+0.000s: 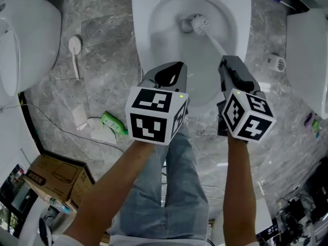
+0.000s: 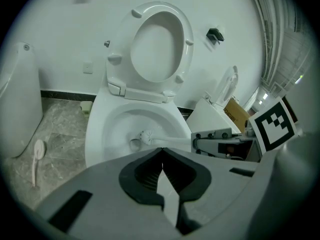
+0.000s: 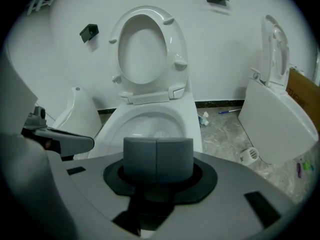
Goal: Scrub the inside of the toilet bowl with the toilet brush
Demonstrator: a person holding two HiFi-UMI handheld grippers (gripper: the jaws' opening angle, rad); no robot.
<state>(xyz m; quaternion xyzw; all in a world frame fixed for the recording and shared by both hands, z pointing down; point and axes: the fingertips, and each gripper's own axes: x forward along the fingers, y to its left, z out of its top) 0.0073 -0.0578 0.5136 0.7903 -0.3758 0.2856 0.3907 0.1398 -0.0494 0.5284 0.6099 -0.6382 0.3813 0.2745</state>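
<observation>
While the right gripper (image 1: 229,61) clamps the toilet brush (image 1: 196,24) by its handle, the bristle head sits deep in the toilet bowl (image 1: 165,15) — scrubbing looks under way. The left gripper (image 1: 171,69) is closed on nothing. Next, I'd judge, sweep the head round the walls.

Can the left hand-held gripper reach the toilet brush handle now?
Probably yes: the toilet brush handle lies bare over the bowl, nothing between it and the left hand-held gripper, though its shut jaws must open first.

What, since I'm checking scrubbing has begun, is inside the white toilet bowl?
The bristled head of the white toilet brush sits low in the white ceramic toilet bowl, its handle rising to the right gripper. The drain beneath the head is partly covered.
</observation>
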